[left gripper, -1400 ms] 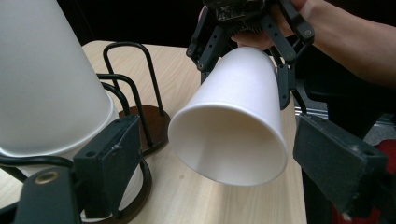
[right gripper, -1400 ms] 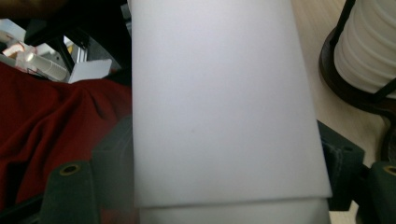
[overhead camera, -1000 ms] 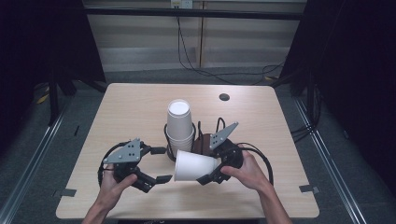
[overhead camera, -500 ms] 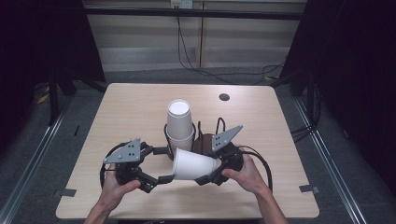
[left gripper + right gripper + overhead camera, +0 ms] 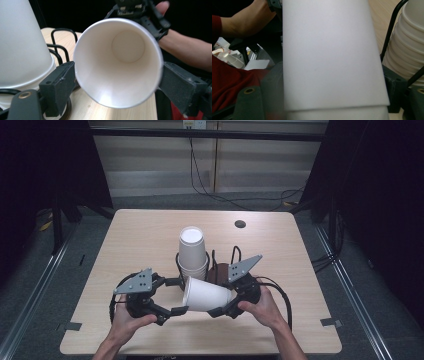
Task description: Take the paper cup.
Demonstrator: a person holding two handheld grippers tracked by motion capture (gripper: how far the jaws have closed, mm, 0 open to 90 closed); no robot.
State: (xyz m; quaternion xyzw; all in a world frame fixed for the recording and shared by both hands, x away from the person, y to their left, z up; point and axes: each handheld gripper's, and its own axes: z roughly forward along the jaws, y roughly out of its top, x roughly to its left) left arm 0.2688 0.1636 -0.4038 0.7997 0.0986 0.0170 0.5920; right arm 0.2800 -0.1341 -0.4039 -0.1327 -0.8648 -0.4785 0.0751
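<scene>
A single white paper cup (image 5: 207,295) is held level above the table's front, its mouth pointing left. My right gripper (image 5: 219,294) is shut on the cup's closed end, and the cup wall (image 5: 332,55) lies between its jaws (image 5: 324,100). My left gripper (image 5: 177,296) stands at the cup's mouth with one jaw on each side of the rim. In the left gripper view the open mouth (image 5: 117,62) faces me, round and undented, between the two pads of that gripper (image 5: 118,85).
A tall upside-down stack of white cups (image 5: 192,250) (image 5: 22,45) (image 5: 407,50) stands in a black wire holder (image 5: 235,254) just behind the held cup. The wooden table (image 5: 140,235) has a dark round hole (image 5: 240,224) at the back. Dark floor surrounds the table.
My left gripper has moved right, toward the cup, and its jaws now flank the rim. The right gripper and the cup have stayed in place.
</scene>
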